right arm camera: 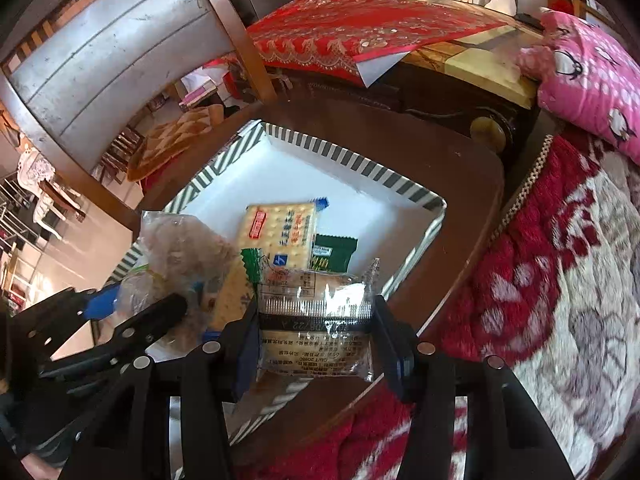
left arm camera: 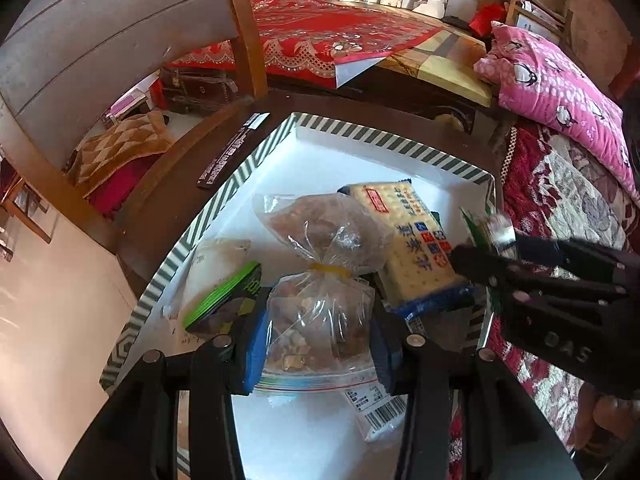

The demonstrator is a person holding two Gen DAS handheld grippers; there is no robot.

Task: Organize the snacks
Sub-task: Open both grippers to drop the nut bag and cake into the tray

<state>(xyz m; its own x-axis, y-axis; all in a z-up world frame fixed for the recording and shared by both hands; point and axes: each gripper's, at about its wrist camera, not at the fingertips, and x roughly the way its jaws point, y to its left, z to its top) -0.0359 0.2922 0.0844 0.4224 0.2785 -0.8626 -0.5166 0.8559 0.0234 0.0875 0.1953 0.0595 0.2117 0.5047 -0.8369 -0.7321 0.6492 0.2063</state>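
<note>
A white box with a green-striped rim (left arm camera: 380, 140) (right arm camera: 360, 164) sits on a dark round table and holds several snacks. My left gripper (left arm camera: 320, 344) is shut on a clear zip bag of mixed snacks (left arm camera: 320, 320), hanging low over the box's near side. Behind it lie a knotted clear bag (left arm camera: 320, 232), a yellow cracker pack (left arm camera: 408, 240) (right arm camera: 280, 228) and a green-edged packet (left arm camera: 224, 300). My right gripper (right arm camera: 316, 344) (left arm camera: 492, 244) is shut on a clear-wrapped biscuit packet (right arm camera: 316, 332) above the box's right edge. A dark green packet (right arm camera: 334, 254) lies in the box. The left gripper (right arm camera: 140, 302) shows at the left.
A black remote-like bar (left arm camera: 232, 152) lies on the table (right arm camera: 460, 200) left of the box. A bed with a red floral blanket (right arm camera: 540, 280) and a pink pillow (left arm camera: 560, 88) borders the table on the right. A wooden chair post (left arm camera: 244, 28) stands behind.
</note>
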